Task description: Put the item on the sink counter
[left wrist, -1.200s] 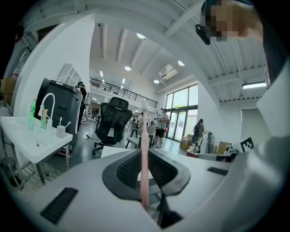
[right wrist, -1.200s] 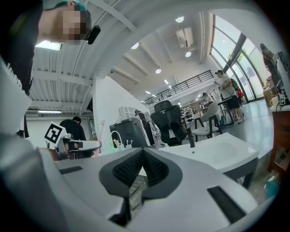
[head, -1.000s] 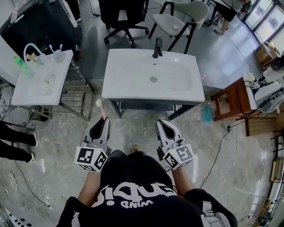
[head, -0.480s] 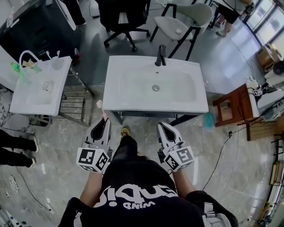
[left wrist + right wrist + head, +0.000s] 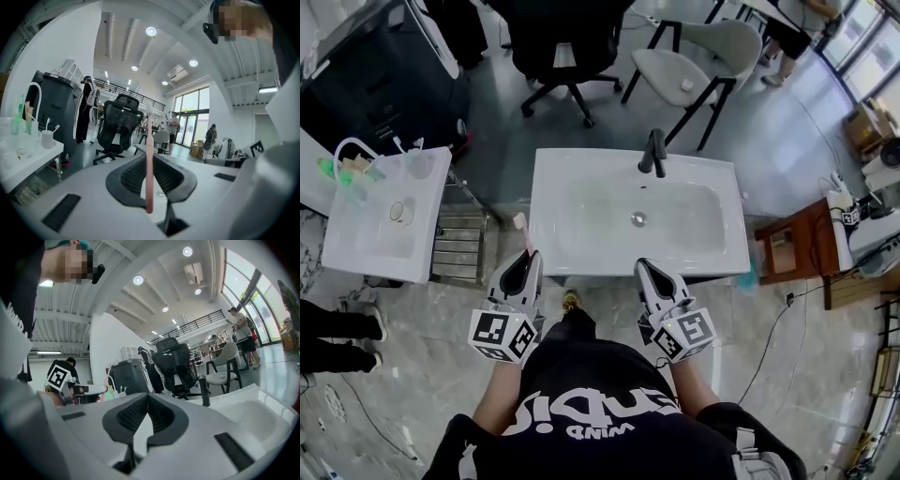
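A pink toothbrush (image 5: 525,236) stands upright in my left gripper (image 5: 530,259), which is shut on its handle; in the left gripper view the toothbrush (image 5: 149,154) rises between the dark pads of that gripper (image 5: 149,176). My right gripper (image 5: 646,269) is shut with nothing in it, and in the right gripper view its pads (image 5: 147,401) meet at the tips. Both grippers sit at the front edge of the white sink counter (image 5: 555,234), left and right of its middle. A black faucet (image 5: 654,152) stands at the basin's back.
A smaller white sink counter (image 5: 356,239) with a cup and bottles stands to the left, beside a metal rack (image 5: 459,251). Behind the sink are a black office chair (image 5: 567,42) and a beige chair (image 5: 694,61). A wooden side table (image 5: 792,239) is on the right.
The person has stepped forward, so the sink now lies right ahead of both grippers. The left gripper still holds the toothbrush; the right stays shut.
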